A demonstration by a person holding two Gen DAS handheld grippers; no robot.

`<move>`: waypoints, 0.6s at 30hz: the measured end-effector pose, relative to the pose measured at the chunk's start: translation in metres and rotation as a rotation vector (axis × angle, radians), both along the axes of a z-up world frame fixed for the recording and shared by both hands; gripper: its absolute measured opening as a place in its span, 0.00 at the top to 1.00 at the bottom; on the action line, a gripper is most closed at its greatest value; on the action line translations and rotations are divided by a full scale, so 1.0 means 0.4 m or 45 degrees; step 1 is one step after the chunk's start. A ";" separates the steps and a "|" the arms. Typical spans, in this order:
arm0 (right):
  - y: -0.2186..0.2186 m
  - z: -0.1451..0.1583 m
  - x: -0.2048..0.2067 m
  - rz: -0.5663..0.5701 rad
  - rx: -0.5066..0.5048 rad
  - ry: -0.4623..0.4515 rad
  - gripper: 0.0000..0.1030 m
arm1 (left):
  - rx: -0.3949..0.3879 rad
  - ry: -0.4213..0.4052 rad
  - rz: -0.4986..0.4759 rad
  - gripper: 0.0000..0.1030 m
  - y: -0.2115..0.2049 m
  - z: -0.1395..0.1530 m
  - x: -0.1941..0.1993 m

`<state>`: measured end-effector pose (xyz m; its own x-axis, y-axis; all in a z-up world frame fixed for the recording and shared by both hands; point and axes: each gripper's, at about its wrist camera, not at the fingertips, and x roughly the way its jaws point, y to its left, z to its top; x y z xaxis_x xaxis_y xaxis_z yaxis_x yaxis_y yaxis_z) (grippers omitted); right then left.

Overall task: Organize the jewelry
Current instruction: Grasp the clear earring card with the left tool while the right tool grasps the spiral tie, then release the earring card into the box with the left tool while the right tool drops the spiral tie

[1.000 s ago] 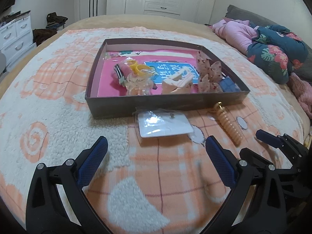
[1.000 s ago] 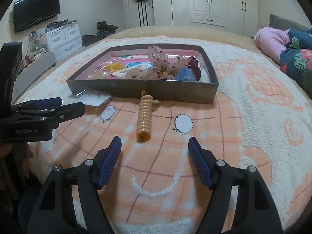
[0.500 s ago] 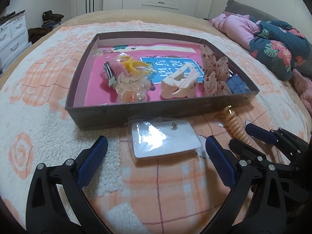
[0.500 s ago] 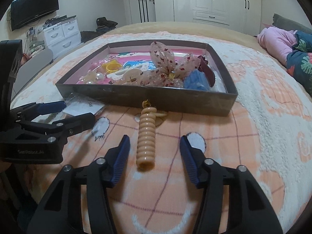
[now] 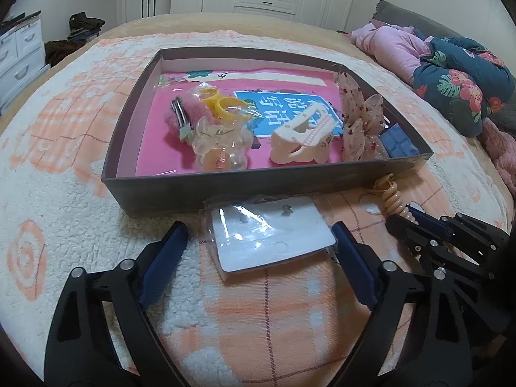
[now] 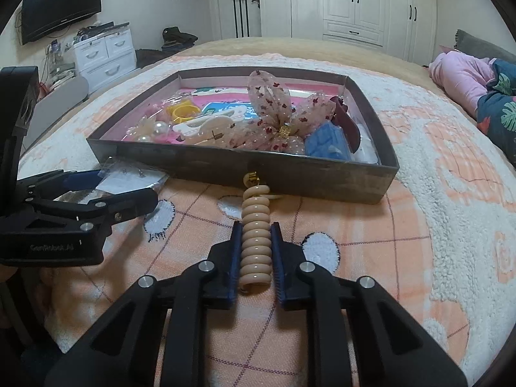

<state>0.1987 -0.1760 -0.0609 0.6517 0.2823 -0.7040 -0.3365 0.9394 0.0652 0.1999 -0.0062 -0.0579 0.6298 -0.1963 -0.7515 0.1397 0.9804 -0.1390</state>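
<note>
A beige spiral hair tie [image 6: 255, 238] lies on the blanket in front of a dark shallow box [image 6: 290, 174]. My right gripper [image 6: 255, 235] is shut on the hair tie, a blue pad against each side; it also shows in the left wrist view [image 5: 416, 222]. A white earring card in a clear bag [image 5: 269, 233] lies before the box [image 5: 154, 190]. My left gripper [image 5: 258, 242] is open, one finger on each side of the card. In the box lie a cream hair claw [image 5: 301, 140], a sheer bow [image 5: 361, 122] and yellow rings [image 5: 222, 101].
The box sits on a bed with an orange and white fleece blanket [image 5: 274, 316]. Bundled pink and floral bedding [image 5: 451, 74] lies at the right. White drawers [image 6: 103, 54] stand left of the bed, wardrobes [image 6: 354, 6] behind.
Both grippers moved forward toward the box. The right gripper closed from wide open onto the spiral hair tie. The left gripper came to straddle the earring card and stayed open.
</note>
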 end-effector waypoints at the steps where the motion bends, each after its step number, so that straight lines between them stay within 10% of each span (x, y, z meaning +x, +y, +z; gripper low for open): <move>1: -0.001 -0.001 -0.001 -0.002 0.003 0.000 0.83 | -0.004 0.000 0.002 0.25 0.002 0.000 0.000; 18: -0.024 0.000 -0.024 -0.021 0.046 0.015 0.83 | -0.078 -0.010 0.023 0.43 0.044 0.010 -0.020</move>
<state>0.1890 -0.1857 -0.0609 0.6478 0.2968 -0.7016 -0.3201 0.9418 0.1029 0.1918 0.0115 -0.0539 0.6394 -0.2305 -0.7335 0.1237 0.9724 -0.1978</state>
